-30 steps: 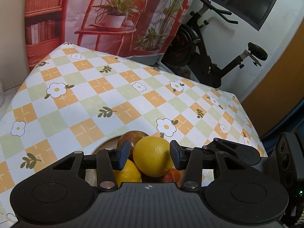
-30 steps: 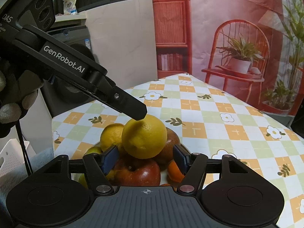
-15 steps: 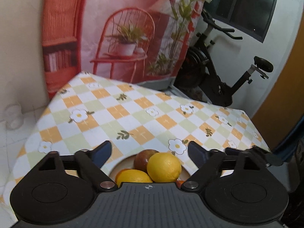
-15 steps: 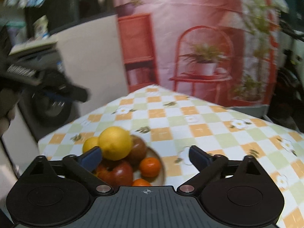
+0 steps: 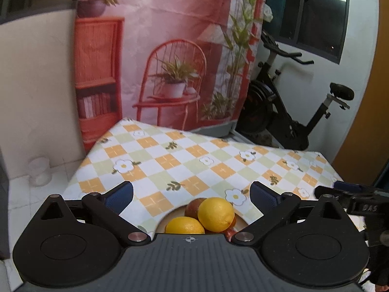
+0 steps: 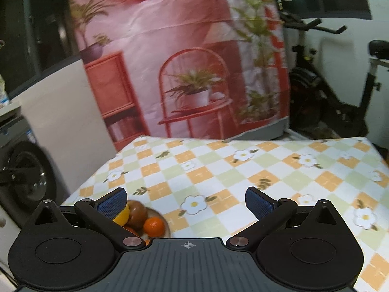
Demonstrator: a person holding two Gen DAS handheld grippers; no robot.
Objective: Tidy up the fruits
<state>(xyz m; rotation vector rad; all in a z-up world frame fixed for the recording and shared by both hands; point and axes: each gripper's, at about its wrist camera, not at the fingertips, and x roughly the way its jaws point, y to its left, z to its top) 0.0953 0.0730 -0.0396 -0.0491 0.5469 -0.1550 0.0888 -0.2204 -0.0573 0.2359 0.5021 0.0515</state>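
Observation:
A plate (image 5: 170, 217) on the checked tablecloth holds piled fruit. A big yellow lemon (image 5: 215, 214) lies on top, with a second lemon (image 5: 184, 226) and a dark red apple (image 5: 193, 206) beside it. My left gripper (image 5: 192, 194) hangs above and behind the pile, its jaws opening wide, nothing between the pads. My right gripper (image 6: 186, 200) is open and empty. In its view the plate (image 6: 167, 227) sits low left with the lemon (image 6: 122, 216), the apple (image 6: 137, 213) and a small orange (image 6: 154, 225). The right gripper's fingers (image 5: 340, 187) show at the left view's right edge.
The flowered, checked tablecloth (image 6: 243, 170) stretches away beyond the plate to a printed red backdrop (image 5: 170, 60). An exercise bike (image 5: 291, 112) stands behind the table's far right corner. A washing machine (image 6: 26, 175) is on the left, off the table's edge.
Both grippers had their pads close around the big lemon. Both have opened wide, risen and drawn back. The lemon stays on top of the pile.

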